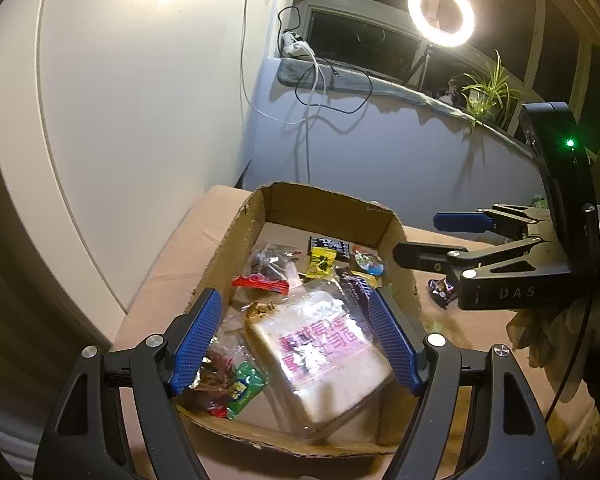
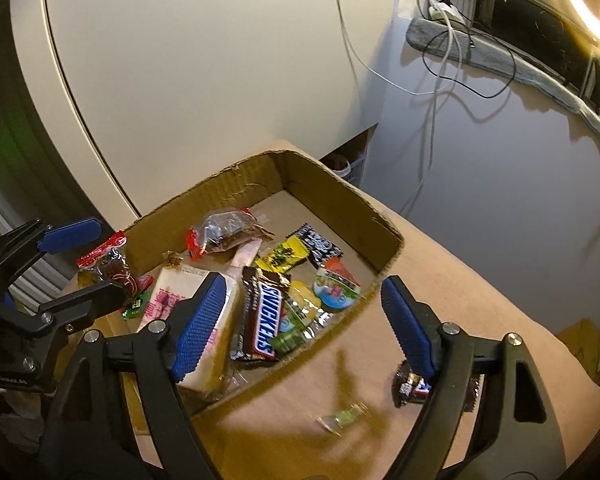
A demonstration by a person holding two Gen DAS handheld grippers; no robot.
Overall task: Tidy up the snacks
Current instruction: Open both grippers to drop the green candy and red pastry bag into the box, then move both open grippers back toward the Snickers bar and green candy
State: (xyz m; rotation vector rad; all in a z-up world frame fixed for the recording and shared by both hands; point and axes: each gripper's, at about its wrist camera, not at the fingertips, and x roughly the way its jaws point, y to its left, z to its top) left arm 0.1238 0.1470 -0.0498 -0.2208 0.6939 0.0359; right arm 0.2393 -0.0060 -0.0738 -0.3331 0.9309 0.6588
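Note:
An open cardboard box (image 1: pixel 324 200) (image 2: pixel 340 196) stands on the tan table and holds several snacks. A wrapped slice of bread (image 1: pixel 320 360) (image 2: pixel 168 292) lies at its near end. My left gripper (image 1: pixel 296 320) hovers open over it, pads apart from the wrapper. A Snickers bar (image 2: pixel 266 320) lies beside the bread, with yellow, black and green packets further in. Above the box's near right wall my right gripper (image 2: pixel 302 292) is open and holds nothing. Each gripper also shows in the other's view: the right gripper (image 1: pixel 440 236) and the left gripper (image 2: pixel 96 264).
A dark wrapped candy (image 2: pixel 414 386) (image 1: pixel 442 290) and a blurred green one (image 2: pixel 342 420) lie on the table (image 2: pixel 480 280) right of the box. A white wall stands behind, with a ring light (image 1: pixel 440 12), cables and a plant (image 1: pixel 488 88) on the sill.

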